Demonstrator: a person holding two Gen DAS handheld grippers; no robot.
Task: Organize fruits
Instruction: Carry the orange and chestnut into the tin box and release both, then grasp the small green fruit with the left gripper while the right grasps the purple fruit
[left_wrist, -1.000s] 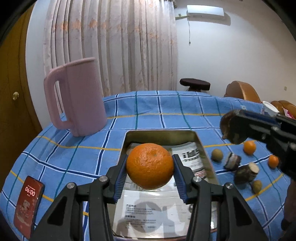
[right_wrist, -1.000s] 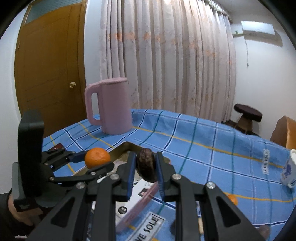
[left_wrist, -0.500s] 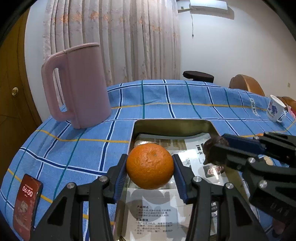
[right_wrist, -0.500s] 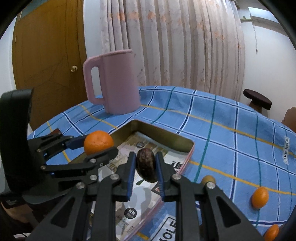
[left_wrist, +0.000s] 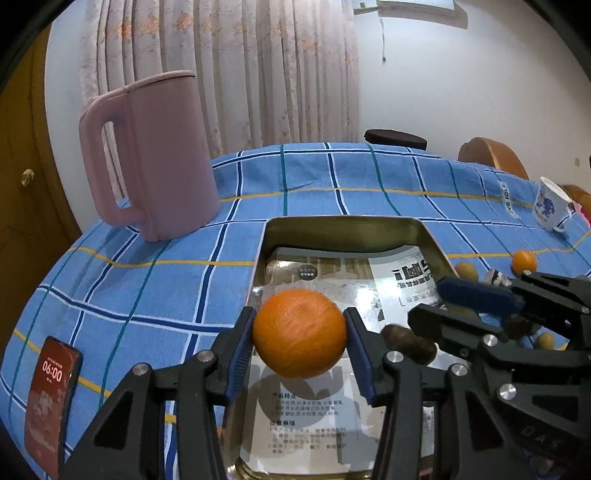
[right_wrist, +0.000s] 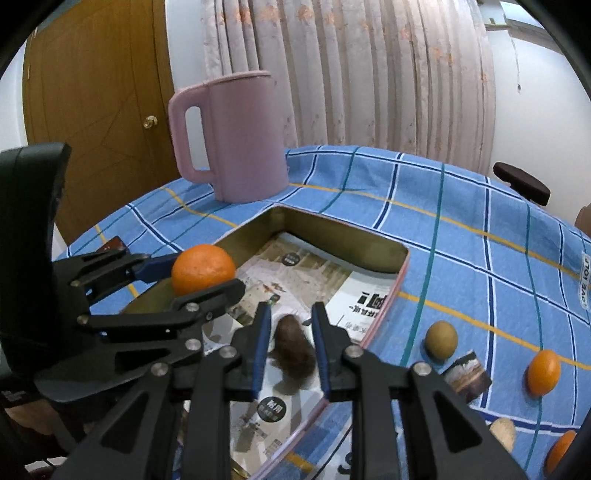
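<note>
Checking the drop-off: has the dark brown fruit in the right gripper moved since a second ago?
Yes. The dark brown fruit has come down into the tin onto its paper lining; the right gripper has just been opening around it.

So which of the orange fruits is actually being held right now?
The large orange, clamped between the left gripper pads above the metal tray. The smaller oranges lie loose on the blue tablecloth, right of the tray in the right wrist view.

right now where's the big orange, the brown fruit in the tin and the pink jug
big orange (left_wrist: 299, 332), left wrist view, middle of its peel
brown fruit (right_wrist: 293, 349), right wrist view, centre of its body
pink jug (right_wrist: 245, 140), right wrist view, front of its wall
</note>
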